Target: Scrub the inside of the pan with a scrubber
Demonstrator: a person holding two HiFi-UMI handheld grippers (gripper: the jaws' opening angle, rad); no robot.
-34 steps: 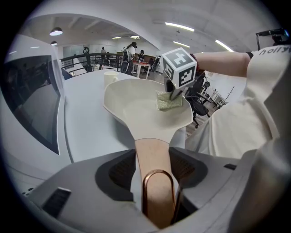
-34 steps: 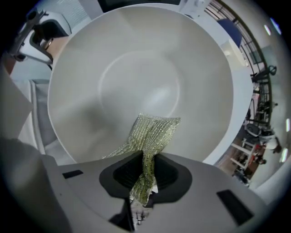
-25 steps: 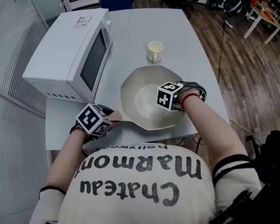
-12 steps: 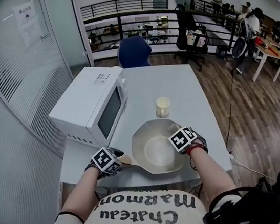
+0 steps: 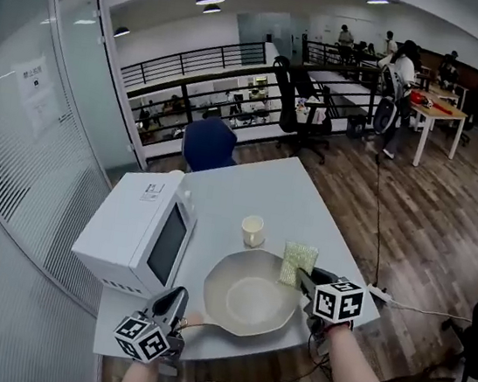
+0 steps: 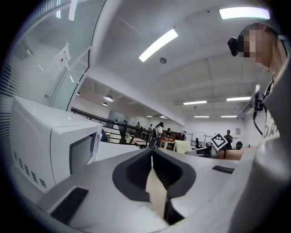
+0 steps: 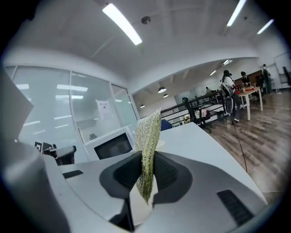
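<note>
So here's where I'm at: my right gripper is clamped tight on the scrubber, a greenish-yellow glittery pad that sticks straight up out of the jaws. From the head view it hangs just off the far right rim of the pan, next to the bowl rather than down inside it, and I can't tell whether it touches the rim. The pan is pale, sits near the front edge of the white table, and has its handle pointing back toward my left side. My left gripper is tipped upward just beside that handle without gripping it. Its jaws are closing on nothing but air, and in the left gripper view the tips are pretty much touching. The white microwave sits on the left of the table, right next to the pan. A small cream cup stands just behind the pan and close to the scrubber. There's a blue chair at the far end of the table, plus a few people around desks way in the back.
</note>
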